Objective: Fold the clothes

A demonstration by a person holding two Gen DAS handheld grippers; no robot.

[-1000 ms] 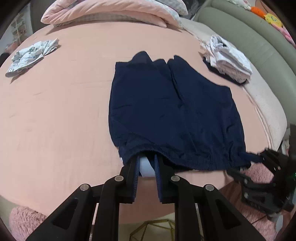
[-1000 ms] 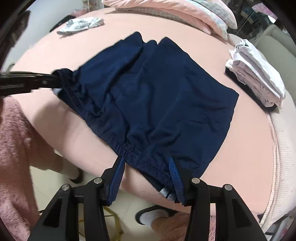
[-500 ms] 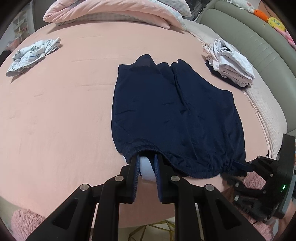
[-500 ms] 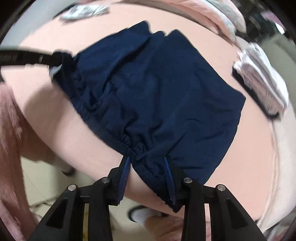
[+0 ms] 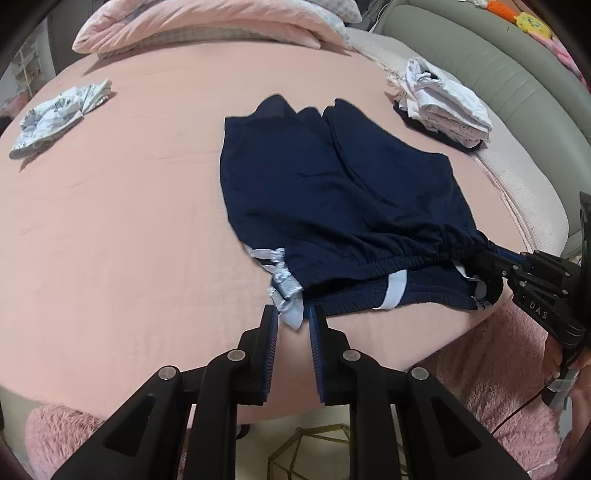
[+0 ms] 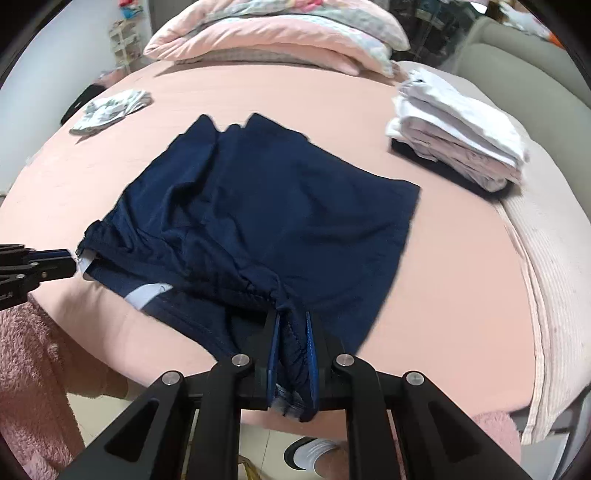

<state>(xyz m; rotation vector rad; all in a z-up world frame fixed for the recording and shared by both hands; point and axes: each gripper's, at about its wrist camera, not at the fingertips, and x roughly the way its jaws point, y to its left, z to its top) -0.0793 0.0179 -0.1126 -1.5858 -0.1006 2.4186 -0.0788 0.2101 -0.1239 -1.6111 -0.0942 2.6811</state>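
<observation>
Between the fingers of the left gripper (image 5: pixel 292 325) sits a pale grey-blue fabric tab at the left end of the waistband; the jaws stand slightly apart around it, and firm contact cannot be confirmed. One second ago this gripper was tucked under the waistband edge with the pale lining hidden; the lining and a light stripe are now exposed, so the waistband has been lifted and drawn toward the operator.

The right gripper (image 6: pixel 291 347) is clamped on the bunched right end of the elastic waistband. One second ago its jaws stood wide apart at the hem; half a second ago they were closing. The grasp is now complete.

The navy shorts (image 5: pixel 332 192) lie on the pink bedsheet (image 5: pixel 129 221), leg openings pointing toward the pillows (image 5: pixel 207 22), with the waistband raised off the sheet at the near edge of the bed. The body of the garment remains flat and fairly smooth.

Judgement: both waist corners are now in hand, which sets up a fold of the waistband over toward the leg hems. The fold itself is not yet made.

A stack of folded white garments (image 6: pixel 458 133) lies to the right, well apart from the shorts. A crumpled printed garment (image 5: pixel 59 114) lies at the far left.
</observation>
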